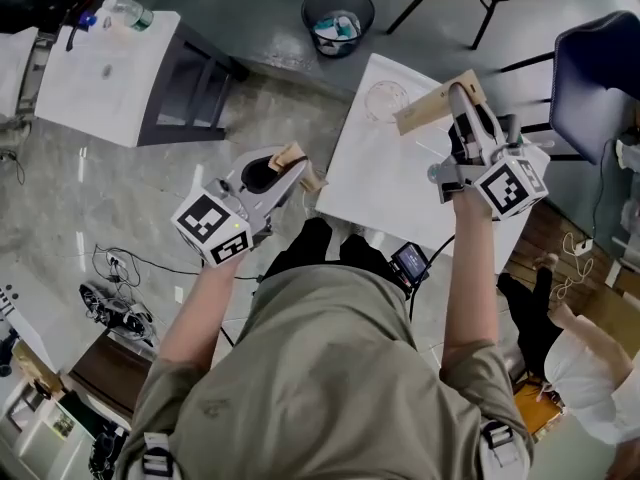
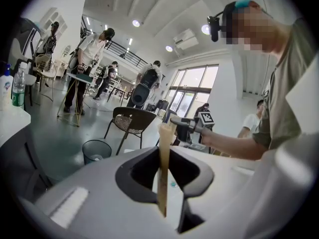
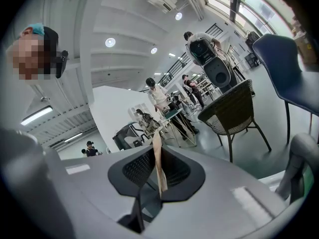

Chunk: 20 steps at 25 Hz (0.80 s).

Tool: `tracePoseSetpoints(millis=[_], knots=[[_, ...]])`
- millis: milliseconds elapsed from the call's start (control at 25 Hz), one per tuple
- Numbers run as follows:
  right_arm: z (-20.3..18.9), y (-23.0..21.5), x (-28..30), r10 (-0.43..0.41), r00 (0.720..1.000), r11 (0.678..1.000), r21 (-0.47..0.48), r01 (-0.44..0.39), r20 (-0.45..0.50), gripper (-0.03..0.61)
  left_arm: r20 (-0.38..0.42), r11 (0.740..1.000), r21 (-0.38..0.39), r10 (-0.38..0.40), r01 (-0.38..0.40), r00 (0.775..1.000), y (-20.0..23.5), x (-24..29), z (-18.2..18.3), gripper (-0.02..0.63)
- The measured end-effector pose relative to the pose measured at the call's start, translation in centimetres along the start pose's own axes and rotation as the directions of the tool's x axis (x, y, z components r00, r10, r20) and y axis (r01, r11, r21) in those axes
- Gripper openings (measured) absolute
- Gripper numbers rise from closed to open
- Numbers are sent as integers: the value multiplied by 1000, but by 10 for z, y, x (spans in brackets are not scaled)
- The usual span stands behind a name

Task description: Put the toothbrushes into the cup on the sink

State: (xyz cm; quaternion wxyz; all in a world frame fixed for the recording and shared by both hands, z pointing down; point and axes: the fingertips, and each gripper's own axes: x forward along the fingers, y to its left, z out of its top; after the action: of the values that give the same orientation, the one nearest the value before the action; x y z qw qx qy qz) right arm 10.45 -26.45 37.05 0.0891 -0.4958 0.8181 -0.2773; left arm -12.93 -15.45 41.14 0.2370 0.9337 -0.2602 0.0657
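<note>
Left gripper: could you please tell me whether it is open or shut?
Shut. The left gripper is closed on a wooden stick: in the left gripper view the fingers clamp its lower end, and it stands up between them.

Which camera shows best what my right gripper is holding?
The head view: the tan strip lies broadside, most of its length showing in the right gripper. The right gripper view shows it edge-on, clamped between the jaws. The left gripper view shows that gripper far off, its strip indistinct.

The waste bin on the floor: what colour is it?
The waste bin is dark grey to black; the head view shows it best.
</note>
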Motion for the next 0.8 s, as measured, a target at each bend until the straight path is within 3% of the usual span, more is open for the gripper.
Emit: tracePoseSetpoints(millis=[800], knots=[[-20,-33,32,-12,1000,1000,9,12,-1,49,-49,1000,-27,14,-15,999,4,2,-19,58]])
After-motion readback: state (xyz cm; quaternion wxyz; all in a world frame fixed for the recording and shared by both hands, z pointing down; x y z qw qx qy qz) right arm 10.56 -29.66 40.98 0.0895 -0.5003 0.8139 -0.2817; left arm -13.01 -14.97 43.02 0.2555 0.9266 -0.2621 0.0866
